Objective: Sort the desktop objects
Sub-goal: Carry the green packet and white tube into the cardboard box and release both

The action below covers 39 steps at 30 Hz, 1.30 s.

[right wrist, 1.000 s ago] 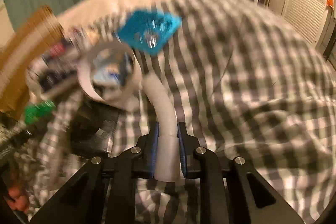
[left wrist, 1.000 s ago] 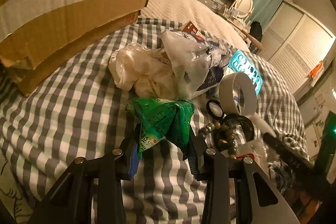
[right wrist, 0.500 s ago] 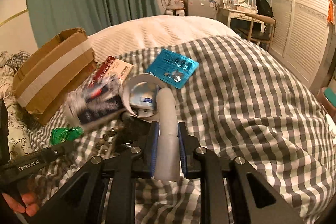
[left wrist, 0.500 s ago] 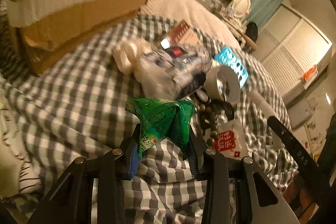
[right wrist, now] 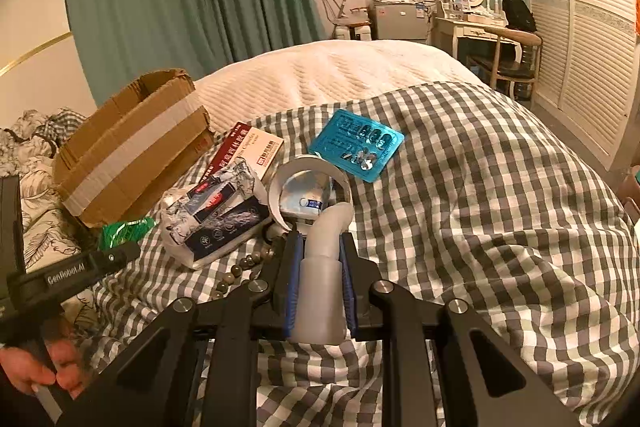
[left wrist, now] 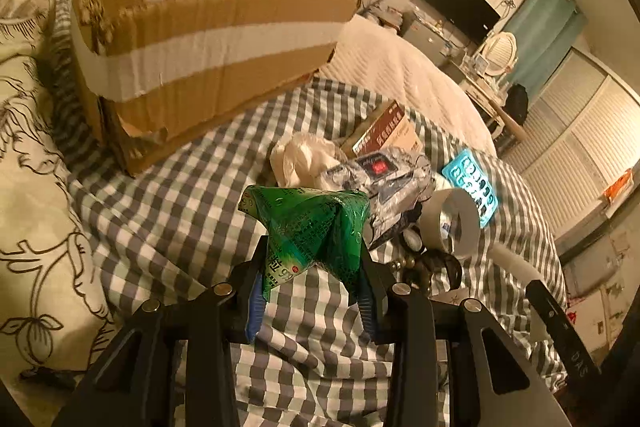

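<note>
On checked bedspread, cardboard box

"GenRobot.AI" stands in pale letters on the black left gripper; "DAS" on the black right gripper.

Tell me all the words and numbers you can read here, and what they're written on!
"GenRobot.AI": black handheld left tool.
"DAS": black bar at the left view's edge.
"99": crumpled green foil packet.
Red-and-white cardboard medicine box: Chinese print, too blurred.
Blue blister pack: unreadable.
</note>
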Motion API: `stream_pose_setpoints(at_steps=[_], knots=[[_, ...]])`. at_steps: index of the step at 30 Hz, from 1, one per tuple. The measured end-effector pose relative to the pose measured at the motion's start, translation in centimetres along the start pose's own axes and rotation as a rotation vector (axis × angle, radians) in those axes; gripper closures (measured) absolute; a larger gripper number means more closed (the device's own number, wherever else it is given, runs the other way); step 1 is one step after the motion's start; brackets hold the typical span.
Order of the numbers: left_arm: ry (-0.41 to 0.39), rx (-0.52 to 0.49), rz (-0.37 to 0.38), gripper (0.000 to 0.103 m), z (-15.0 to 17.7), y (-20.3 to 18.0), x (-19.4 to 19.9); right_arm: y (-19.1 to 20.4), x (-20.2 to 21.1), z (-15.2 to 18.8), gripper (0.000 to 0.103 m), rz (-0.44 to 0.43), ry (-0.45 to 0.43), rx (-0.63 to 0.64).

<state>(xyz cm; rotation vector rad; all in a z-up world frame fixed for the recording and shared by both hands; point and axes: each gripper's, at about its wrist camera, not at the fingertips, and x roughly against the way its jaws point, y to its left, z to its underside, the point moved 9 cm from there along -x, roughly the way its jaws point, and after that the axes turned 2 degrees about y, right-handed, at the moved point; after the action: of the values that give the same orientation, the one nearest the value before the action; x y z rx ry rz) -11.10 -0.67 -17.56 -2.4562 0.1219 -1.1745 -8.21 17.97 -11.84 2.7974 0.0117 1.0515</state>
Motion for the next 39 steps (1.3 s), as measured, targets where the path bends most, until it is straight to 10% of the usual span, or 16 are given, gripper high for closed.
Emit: stream_pose_setpoints(at_steps=[16,27,39], knots=[[-0.061,-0.077,-0.077,0.065,-1.1,-1.6,2.7,-2.6,0.8,0.4,0.085,-0.021,-0.019,-0.116],[-0.055,-0.099,-0.002,0.065,-3.3,-1.5,3.9,-2.4,0.9,0.6,0.085,0.059,-0.020,-0.088],[-0.043,-0.213,0.036,0.065,-8.8,-3.4,5.4,-2.8,3.0,-4.5,0.085,-0.057,-0.007,-0.134]])
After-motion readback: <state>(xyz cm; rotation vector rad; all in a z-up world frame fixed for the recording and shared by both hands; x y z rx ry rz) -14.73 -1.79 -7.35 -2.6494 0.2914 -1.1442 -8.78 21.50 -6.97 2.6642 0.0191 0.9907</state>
